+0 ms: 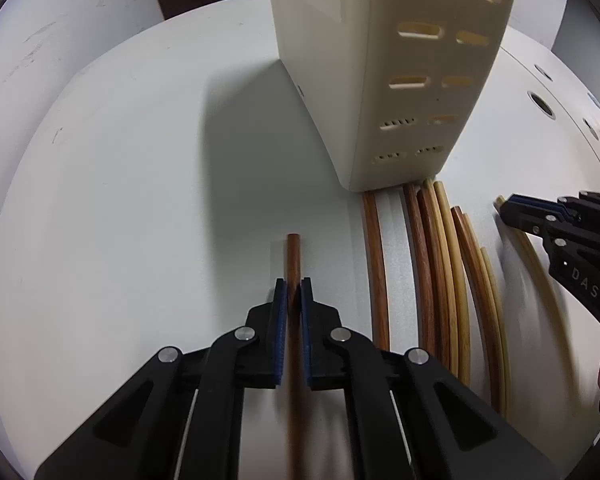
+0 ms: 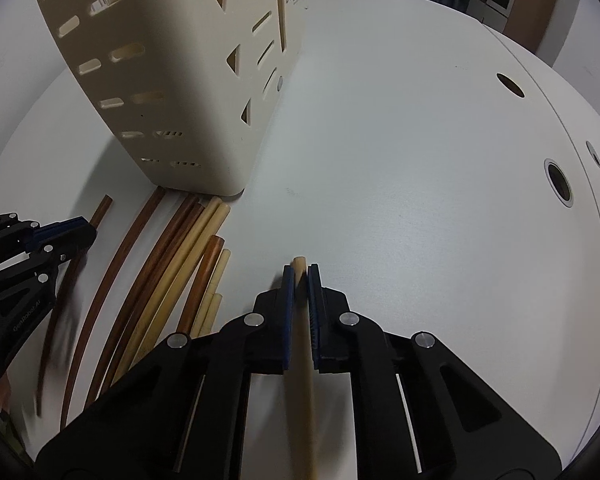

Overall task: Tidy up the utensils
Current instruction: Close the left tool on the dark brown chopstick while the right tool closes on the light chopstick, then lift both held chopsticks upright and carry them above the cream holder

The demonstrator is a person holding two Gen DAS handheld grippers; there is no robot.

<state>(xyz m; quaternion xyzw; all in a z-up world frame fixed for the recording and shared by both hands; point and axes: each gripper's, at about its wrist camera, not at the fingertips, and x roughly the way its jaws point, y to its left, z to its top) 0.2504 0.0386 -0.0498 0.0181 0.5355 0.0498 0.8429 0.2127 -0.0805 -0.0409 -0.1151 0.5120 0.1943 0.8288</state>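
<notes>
A dark brown chopstick (image 1: pixel 293 264) is clamped between the blue ribbed pads of the left gripper (image 1: pixel 294 292) — a smooth, round wooden stick with a flat-cut end poking out past the fingertips. A pale bamboo-coloured chopstick (image 2: pixel 300 270) is pinched the same way by the right gripper (image 2: pixel 300 280), its blunt round tip just clear of the pads. Both grippers are built from matte black plastic with shiny silver rivets at the joints.

The cream utensil holder (image 1: pixel 396 80) is stood upright on the white table (image 1: pixel 140 200). It's a tall, boxy plastic caddy with rounded corners, and its walls are punched with oval slots, smaller slits near the base and, as seen from the right wrist, triangular cut-outs on another face. Thin dividers can be made out inside at the top.

Right at the foot of the holder a loose bundle of chopsticks (image 1: pixel 440 272) is laid flat — some in a grained reddish-brown wood, some in plain light tan, all slim and cylindrical, roughly parallel with their ends close to or touching the holder's base. The held dark stick is kept to the left of that bundle as seen from the left wrist, near the holder's front corner, while the pale one is held to the right of the bundle, near the holder's base. The table surface is smooth and matte, with round cable holes (image 2: pixel 558 184) well off to the holder's right.
</notes>
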